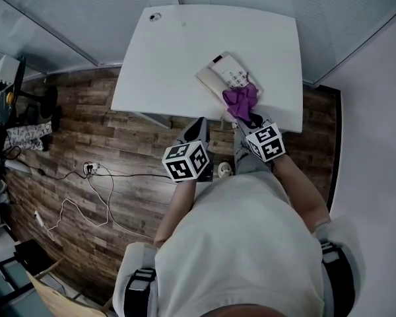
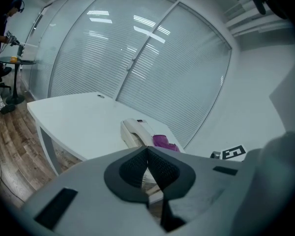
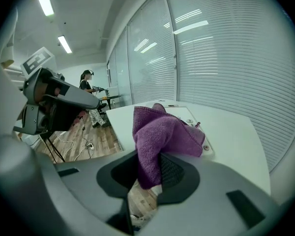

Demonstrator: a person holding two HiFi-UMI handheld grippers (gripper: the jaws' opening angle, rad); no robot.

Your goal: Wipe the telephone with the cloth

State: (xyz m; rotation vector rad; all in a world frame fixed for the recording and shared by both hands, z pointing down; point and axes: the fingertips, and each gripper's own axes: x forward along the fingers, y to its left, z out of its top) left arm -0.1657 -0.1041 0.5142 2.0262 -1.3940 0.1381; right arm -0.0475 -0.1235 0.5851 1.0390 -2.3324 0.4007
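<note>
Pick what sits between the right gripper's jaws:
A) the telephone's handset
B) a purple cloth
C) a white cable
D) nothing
B: the right gripper is shut on the purple cloth, whose free end lies on the telephone on the white table.

White telephone (image 1: pixel 224 72) lying askew near the table (image 1: pixel 158 65) front edge, crumpled purple cloth (image 1: pixel 241 100) draped over its near end
</note>
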